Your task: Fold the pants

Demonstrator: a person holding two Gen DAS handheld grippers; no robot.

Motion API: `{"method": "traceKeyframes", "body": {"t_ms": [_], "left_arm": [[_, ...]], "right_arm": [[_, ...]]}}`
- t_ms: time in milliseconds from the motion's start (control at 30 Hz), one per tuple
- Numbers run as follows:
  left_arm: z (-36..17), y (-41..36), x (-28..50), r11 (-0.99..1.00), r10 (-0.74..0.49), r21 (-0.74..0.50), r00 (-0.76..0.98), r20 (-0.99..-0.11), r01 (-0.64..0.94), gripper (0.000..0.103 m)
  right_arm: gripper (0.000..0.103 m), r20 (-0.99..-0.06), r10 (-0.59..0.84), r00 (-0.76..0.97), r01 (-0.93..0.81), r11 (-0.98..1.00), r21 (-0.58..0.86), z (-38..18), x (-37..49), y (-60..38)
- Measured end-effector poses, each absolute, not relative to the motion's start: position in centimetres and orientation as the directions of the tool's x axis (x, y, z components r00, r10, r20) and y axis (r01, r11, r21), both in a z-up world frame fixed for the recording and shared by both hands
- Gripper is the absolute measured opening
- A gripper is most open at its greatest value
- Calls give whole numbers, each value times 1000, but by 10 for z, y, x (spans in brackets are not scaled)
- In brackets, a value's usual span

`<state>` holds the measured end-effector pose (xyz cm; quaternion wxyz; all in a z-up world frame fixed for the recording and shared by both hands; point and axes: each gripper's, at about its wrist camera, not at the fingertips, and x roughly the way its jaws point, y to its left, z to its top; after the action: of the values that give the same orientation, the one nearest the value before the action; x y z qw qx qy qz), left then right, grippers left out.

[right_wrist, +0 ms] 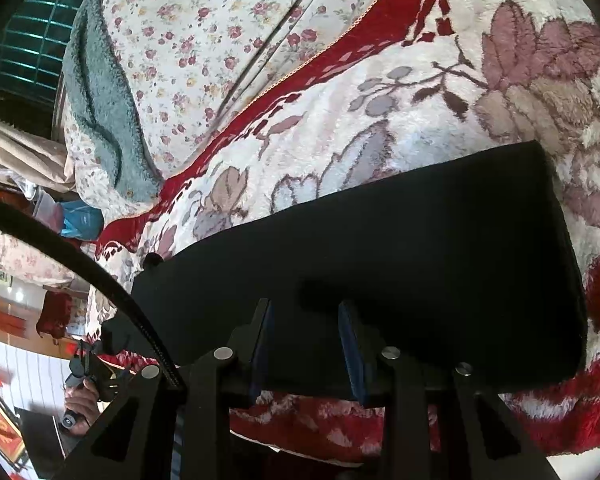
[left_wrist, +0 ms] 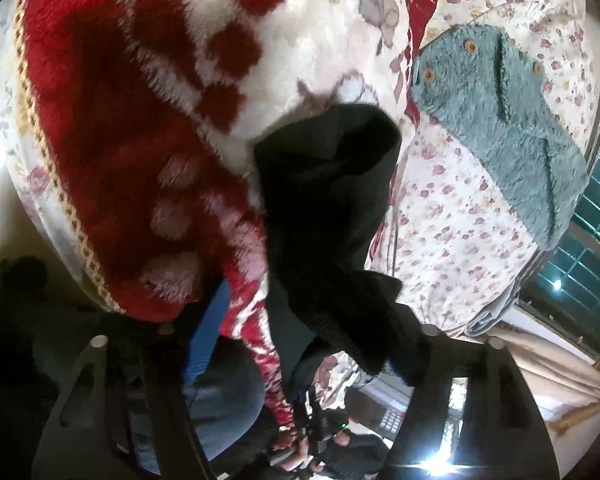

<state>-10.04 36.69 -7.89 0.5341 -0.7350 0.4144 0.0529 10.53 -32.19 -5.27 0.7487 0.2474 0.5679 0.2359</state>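
Observation:
The black pants (right_wrist: pixel 380 240) lie folded into a flat band on the plush red-and-cream blanket (right_wrist: pixel 420 100). My right gripper (right_wrist: pixel 306 312) is open, its blue-padded fingers (right_wrist: pixel 350 344) resting apart over the near edge of the pants, gripping nothing. In the left wrist view a bunch of the black pants (left_wrist: pixel 328 216) hangs lifted in front of the camera above the blanket (left_wrist: pixel 120 120). My left gripper's black fingers (left_wrist: pixel 496 392) show at the bottom; the fabric drapes over them and hides the tips, so I cannot tell how the jaws stand.
A teal fleece garment with wooden buttons (left_wrist: pixel 500 120) lies on the floral sheet (left_wrist: pixel 460 220) beyond the blanket; it also shows in the right wrist view (right_wrist: pixel 96 100). A dark window with a grille (left_wrist: pixel 596 208) is at the bed's far side.

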Motion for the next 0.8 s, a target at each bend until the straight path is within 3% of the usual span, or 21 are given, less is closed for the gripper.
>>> {"method": "traceKeyframes", "body": {"t_ms": [67, 133, 233, 400, 633, 733, 800], "left_arm": [[-77, 371, -95, -81, -542, -744, 656, -525, -663, 58], [-74, 371, -89, -71, -528, -745, 659, -536, -663, 34], [-60, 364, -92, 2, -488, -755, 658, -573, -656, 18], [-19, 361, -83, 168, -458, -776, 649, -607, -608, 11], [32, 372, -20, 269, -489, -790, 629, -605, -551, 11], [55, 373, 13, 451, -429, -768, 645, -633, -454, 11], [67, 365, 39, 566, -483, -778, 655, -581, -274, 11]], "right_arm": [[32, -733, 635, 244, -67, 765, 640, -53, 105, -323], [32, -732, 635, 247, -66, 765, 641, -53, 104, -323], [32, -729, 637, 251, -57, 762, 646, -53, 103, -325], [32, -722, 644, 255, -43, 753, 657, -53, 103, -328], [32, -726, 636, 262, -37, 758, 651, -53, 101, -328], [32, -723, 637, 267, -33, 756, 653, -53, 101, -330], [32, -727, 636, 258, -30, 757, 652, -54, 102, -329]]}}
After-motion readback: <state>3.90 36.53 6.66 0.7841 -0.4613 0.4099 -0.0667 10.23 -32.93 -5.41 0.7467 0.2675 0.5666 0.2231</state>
